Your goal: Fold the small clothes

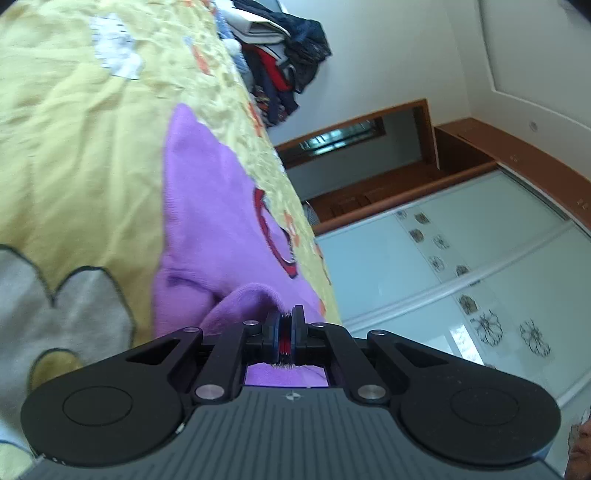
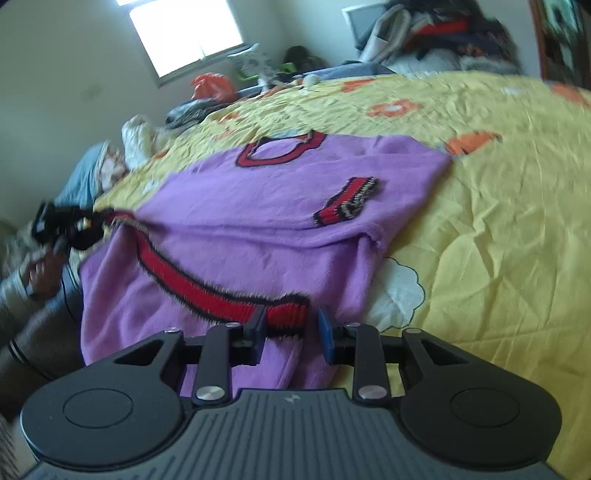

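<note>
A small purple sweater (image 2: 258,192) with red and black trim lies on the yellow bedspread (image 2: 498,221), one red-cuffed sleeve (image 2: 347,201) folded across its front. My right gripper (image 2: 291,326) is open at the near hem, and the red hem band (image 2: 207,295) runs between its fingers. My left gripper (image 1: 287,332) is shut on the hem's other corner; red trim shows between its pads, and purple fabric (image 1: 221,206) bunches just ahead. The left gripper (image 2: 74,225) also shows in the right wrist view, pulling the hem taut at the bed's left edge.
A pile of clothes (image 2: 424,33) sits at the bed's far end, more laundry (image 2: 207,88) under the window. A person's hand (image 2: 44,269) shows at the left. Wardrobe doors (image 1: 461,277) stand beyond the bed edge.
</note>
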A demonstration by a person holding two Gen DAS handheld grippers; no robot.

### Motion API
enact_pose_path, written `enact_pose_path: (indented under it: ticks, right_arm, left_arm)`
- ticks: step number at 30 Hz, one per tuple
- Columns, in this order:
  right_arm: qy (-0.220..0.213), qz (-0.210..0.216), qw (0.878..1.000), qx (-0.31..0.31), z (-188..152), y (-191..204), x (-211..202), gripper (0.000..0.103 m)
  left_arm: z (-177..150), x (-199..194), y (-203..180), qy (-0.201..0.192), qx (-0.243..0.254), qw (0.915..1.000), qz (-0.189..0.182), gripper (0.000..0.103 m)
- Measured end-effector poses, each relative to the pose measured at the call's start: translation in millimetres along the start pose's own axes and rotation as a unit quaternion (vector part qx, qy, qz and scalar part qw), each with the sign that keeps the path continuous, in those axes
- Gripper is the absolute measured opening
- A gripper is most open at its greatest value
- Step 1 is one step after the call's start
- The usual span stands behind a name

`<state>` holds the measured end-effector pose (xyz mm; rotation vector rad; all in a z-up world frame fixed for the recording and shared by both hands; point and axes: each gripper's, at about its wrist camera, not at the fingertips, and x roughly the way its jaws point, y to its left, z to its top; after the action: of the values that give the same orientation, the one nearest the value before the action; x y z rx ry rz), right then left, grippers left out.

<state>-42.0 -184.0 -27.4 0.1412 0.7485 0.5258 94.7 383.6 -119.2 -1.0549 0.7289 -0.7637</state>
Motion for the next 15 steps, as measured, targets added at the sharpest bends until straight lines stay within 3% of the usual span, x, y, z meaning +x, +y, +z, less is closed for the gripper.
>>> enact_pose_path:
  ticks: [3, 6, 13, 14, 15]
  right_arm:
    - [-0.016, -0.03, 0.998, -0.057, -2.8, 24.0, -8.9, 0.005]
    - [-0.035, -0.02, 0.995, -0.086, 7.5, 42.5, -18.9, 0.004]
    - [-0.043, -0.02, 0.992, -0.113, 27.0, 48.7, -16.8, 0.004]
    - [-0.042, -0.023, 0.993, -0.11, 25.2, 46.0, -14.8, 0.004]
    - [-0.041, -0.025, 0.993, -0.106, 23.2, 42.8, -12.9, 0.004]
  left_arm:
    - [-3.2, -8.0, 1.4, -0.014, -0.008, 0.9999, -0.001, 0.002]
    - [-5.9, -12.5, -9.7, -0.015, 0.008, 0.9998, -0.006, 0.002]
    - [0.0, 2.8, -27.2, 0.018, 0.049, 0.9986, 0.012, 0.004]
    - [1.5, 3.5, -30.0, 0.027, 0.061, 0.9976, 0.021, 0.009]
    - [2.1, 4.5, -34.8, 0.033, 0.077, 0.9957, 0.038, 0.032]
